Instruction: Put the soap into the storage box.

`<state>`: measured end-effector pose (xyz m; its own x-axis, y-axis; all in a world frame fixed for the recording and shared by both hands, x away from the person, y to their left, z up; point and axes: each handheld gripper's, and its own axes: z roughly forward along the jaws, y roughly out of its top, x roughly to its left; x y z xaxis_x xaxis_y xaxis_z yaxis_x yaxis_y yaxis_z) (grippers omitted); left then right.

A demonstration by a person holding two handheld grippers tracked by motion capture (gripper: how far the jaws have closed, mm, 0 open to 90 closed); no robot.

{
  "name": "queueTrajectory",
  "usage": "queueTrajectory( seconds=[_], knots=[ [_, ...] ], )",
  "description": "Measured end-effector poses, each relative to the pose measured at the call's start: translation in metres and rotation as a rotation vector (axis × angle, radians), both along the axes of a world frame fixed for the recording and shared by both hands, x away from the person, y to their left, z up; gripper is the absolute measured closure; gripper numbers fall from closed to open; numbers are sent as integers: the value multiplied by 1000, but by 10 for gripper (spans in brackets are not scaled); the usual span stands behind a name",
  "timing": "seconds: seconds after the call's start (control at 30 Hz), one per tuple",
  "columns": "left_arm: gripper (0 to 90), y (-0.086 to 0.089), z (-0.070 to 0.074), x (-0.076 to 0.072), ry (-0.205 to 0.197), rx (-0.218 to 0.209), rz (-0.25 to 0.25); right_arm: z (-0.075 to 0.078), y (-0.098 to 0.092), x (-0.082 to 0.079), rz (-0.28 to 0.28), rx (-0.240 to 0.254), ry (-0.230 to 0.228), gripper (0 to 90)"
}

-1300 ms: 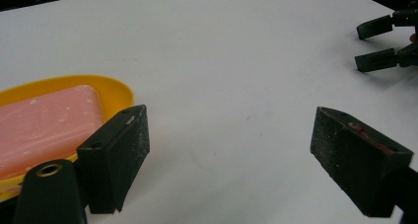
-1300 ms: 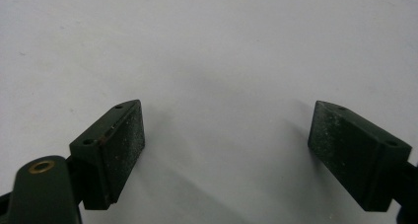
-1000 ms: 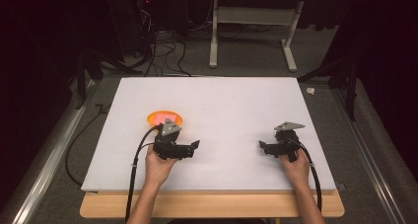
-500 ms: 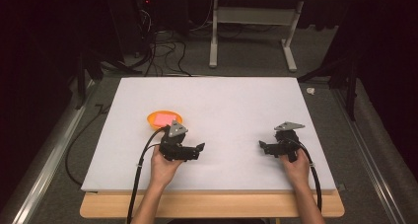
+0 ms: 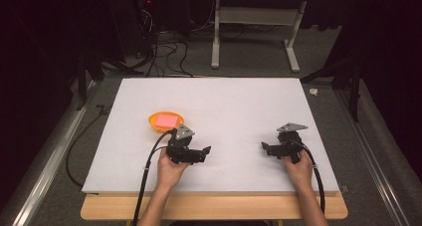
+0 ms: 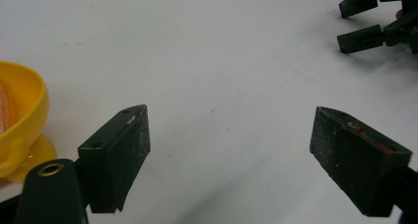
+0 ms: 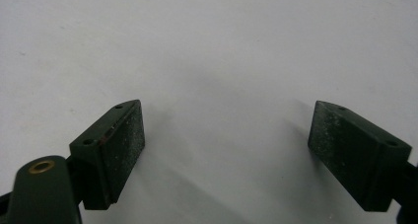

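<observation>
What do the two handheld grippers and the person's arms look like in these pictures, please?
Both the left gripper and the right gripper are black, each with two blocky jaws faced by flat, speckled, scuffed pads, one bearing reddish smears. A grey three-cornered plate tops each, and a black cable trails back from each. The forearms show no sleeves.

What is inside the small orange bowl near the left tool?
The small orange plastic bowl holds a pink block-shaped piece that covers most of its inside. The piece hides the bowl's bottom, so whether anything lies beneath it cannot be seen.
</observation>
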<state>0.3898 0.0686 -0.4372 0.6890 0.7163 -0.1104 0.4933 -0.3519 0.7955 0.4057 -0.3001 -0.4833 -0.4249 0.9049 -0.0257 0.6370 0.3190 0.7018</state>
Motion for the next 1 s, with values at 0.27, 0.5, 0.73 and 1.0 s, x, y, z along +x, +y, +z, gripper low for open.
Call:
queueTrajectory(
  seconds=[0.27, 0.5, 0.73, 1.0],
  knots=[
    [163, -7, -8, 2, 6, 21, 4, 0, 0, 0, 1, 0, 0, 148],
    [165, -12, -16, 6, 18, 33, 9, 0, 0, 0, 0, 0, 0, 148],
    [165, -14, -21, 8, 23, 41, 18, 0, 0, 0, -1, 2, 1, 148],
    [165, -16, -28, 11, 25, 63, 30, 0, 0, 0, -1, 1, 1, 148]
  ],
)
